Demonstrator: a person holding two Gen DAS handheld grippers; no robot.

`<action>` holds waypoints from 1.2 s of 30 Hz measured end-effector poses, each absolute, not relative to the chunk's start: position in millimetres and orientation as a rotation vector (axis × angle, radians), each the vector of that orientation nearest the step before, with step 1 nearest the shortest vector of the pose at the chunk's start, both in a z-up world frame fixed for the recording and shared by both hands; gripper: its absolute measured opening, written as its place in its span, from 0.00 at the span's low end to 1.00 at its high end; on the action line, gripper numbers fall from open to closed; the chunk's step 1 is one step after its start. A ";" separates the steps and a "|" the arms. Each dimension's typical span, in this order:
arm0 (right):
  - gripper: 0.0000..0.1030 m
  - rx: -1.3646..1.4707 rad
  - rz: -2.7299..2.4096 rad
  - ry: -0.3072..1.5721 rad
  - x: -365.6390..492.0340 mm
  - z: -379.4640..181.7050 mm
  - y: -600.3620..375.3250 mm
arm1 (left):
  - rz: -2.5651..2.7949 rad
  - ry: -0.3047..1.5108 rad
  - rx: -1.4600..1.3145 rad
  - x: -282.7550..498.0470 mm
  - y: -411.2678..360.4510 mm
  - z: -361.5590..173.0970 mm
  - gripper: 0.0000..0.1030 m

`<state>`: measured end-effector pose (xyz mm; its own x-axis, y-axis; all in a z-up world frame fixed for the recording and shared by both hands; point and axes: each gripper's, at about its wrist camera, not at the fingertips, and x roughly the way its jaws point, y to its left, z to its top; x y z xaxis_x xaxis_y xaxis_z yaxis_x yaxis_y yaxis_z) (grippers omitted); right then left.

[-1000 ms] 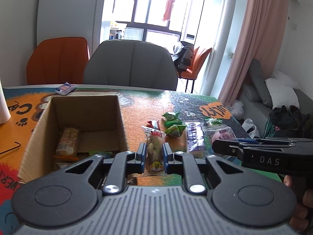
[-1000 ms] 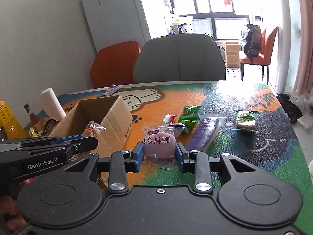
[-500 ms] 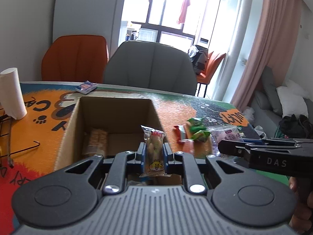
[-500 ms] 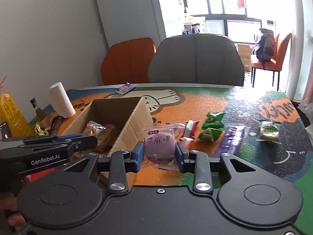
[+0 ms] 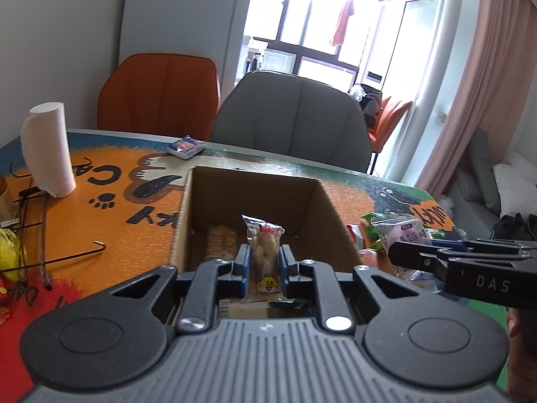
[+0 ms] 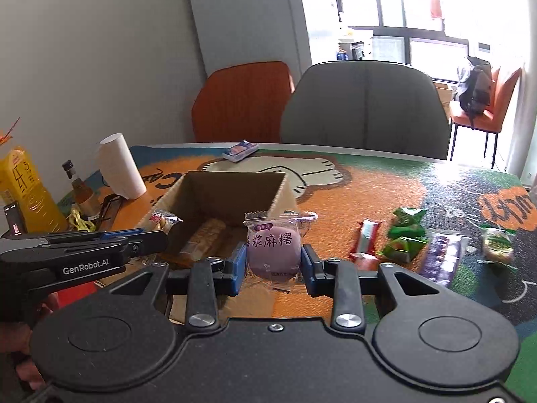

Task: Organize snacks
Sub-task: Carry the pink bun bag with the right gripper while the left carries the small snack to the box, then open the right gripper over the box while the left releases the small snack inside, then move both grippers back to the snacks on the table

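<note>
Cardboard walls frame the left wrist view: the open box [image 5: 255, 208] lies straight ahead of the jaws, its near rim just beneath them and its interior mostly free, with a biscuit pack [image 5: 220, 241] on the floor. The left gripper [image 5: 264, 263] is nearly closed, its blue pads pinching a slim clear snack packet [image 5: 265, 252] upright over the opening. To the right of the jaws, the right gripper [image 5: 402, 255] carries its own packet beside the box's right wall.

From the right wrist view, the right gripper [image 6: 272, 263] is clamped partway on a purple mochi packet [image 6: 273, 248], just right of the box [image 6: 231, 188] corner. Loose snacks [image 6: 404, 235] lie on bare tabletop [image 6: 386, 181] right of the jaws.
</note>
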<state>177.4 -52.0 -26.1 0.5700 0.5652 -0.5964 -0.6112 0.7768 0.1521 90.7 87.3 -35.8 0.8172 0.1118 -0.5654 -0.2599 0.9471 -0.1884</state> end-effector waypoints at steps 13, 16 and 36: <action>0.32 -0.079 0.730 0.677 181.8 -28.8 -23.3 | 0.227 0.594 -0.281 91.8 112.6 -38.2 0.19; 0.32 -0.067 0.736 0.680 183.7 -30.2 -20.8 | 0.225 0.601 -0.286 91.1 113.5 -39.6 0.19; 0.58 0.026 0.691 0.680 181.0 -20.8 -52.7 | 0.232 0.584 -0.263 85.3 93.5 -30.9 0.83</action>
